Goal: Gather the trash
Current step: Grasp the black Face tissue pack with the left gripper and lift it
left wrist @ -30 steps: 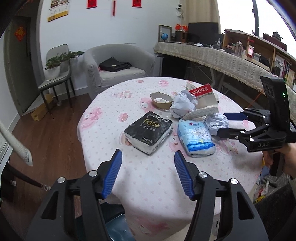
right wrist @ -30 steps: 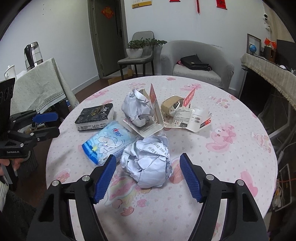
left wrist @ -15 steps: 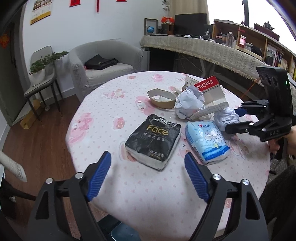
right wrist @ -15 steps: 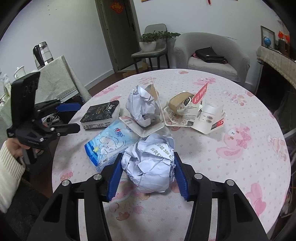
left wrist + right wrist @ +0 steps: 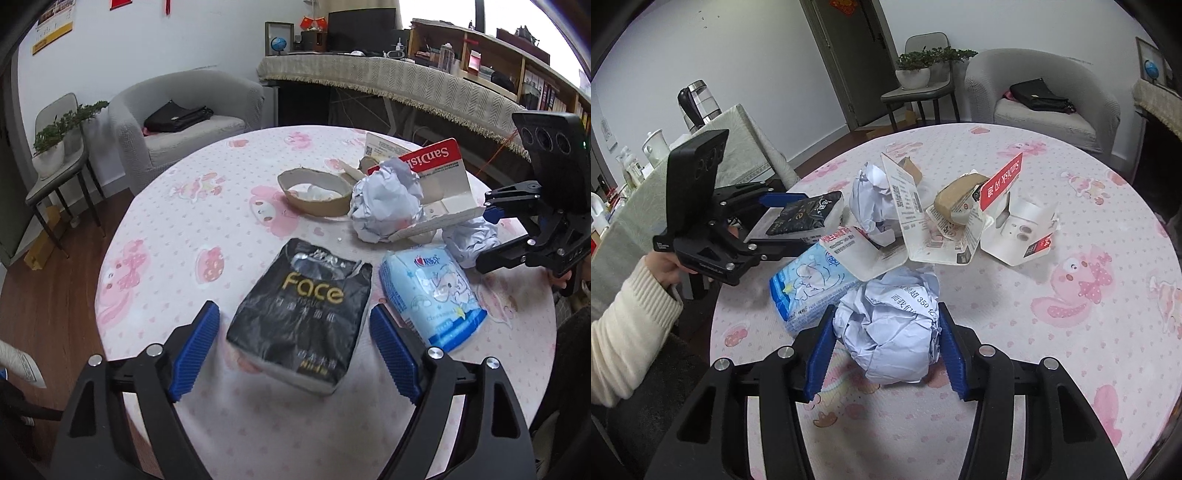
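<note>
table [image 5: 177, 229]: round, pink-print cloth, fills mid frame.
black pack [image 5: 306, 310]: "Face", lower centre; long axis runs up-frame, straddled by the left gripper [image 5: 295, 354], jaws wide, not touching.
blue pack [image 5: 432, 291]: just right.
paper ball [image 5: 890, 328]: lower centre, "350"; right gripper [image 5: 886, 347] clamps it.
card [image 5: 432, 158]: "SanDisk".

On the round table [image 5: 166, 229], seen from the left wrist, a tissue pack [image 5: 303, 314] lies nearest, with a wipes pack [image 5: 432, 291] just to its right. Behind them sit a tape roll [image 5: 314, 192], a paper ball [image 5: 384, 203] resting in an opened card package [image 5: 443, 184], and a second paper ball [image 5: 469, 240] further right. An armchair [image 5: 184, 118] stands beyond the table.
</note>
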Tool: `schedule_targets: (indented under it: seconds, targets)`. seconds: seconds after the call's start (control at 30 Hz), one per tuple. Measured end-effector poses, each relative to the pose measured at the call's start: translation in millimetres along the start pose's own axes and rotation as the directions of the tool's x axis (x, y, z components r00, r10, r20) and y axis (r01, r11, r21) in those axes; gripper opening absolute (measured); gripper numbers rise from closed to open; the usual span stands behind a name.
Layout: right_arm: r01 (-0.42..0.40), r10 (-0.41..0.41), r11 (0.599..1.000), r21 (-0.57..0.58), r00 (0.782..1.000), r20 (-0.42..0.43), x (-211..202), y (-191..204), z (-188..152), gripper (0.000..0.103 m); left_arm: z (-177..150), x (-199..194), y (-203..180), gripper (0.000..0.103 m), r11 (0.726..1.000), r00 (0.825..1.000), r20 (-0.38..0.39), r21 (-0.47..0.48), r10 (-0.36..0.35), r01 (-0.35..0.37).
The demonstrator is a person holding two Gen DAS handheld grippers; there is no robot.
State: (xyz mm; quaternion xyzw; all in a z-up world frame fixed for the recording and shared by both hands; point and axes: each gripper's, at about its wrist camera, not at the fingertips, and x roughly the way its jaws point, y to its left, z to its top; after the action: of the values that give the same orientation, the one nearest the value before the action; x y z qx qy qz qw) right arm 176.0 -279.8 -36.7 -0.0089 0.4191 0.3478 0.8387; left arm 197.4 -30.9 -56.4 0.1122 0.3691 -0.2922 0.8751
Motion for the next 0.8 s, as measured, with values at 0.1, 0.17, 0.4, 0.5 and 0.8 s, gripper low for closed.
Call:
schedule_targets:
  seconds: [0.1,0.17,0.4,0.5,0.8]
  targets:
    - [0.005,-0.005,1.000,0.003,1.000,-0.003,-1.4,-0.5,-0.9,0.053,0.4,-1.7,-2.6,0.070,1.000,1.000,0.002,0.003,0.002,-0.002]
    - [0.008,-0.008,1.000,0.010,1.000,-0.001,-3.3,0.7,-1.5,0.053,-0.6,-3.6,-6.5,0.068,1.000,1.000,0.000,0.004,0.014,-0.014]
    - [0.002,-0.002,0.999,0.036,1.000,0.013,-9.4,8.7,-5.8,0.053,-8.0,-17.5,-9.0,0.065,0.995,0.997,0.022,-0.079,0.071,-0.069]
    - [0.004,-0.004,0.999,0.043,1.000,0.015,-11.0,16.2,-10.7,0.053,-14.2,-28.8,-9.1,0.065,0.987,0.993,0.034,-0.119,0.113,-0.109]
    - [-0.009,0.003,0.998,0.055,0.995,0.100,-16.7,48.9,-9.8,0.053,-35.0,-80.0,-0.5,0.064,0.926,0.963,0.064,-0.298,0.263,-0.234]
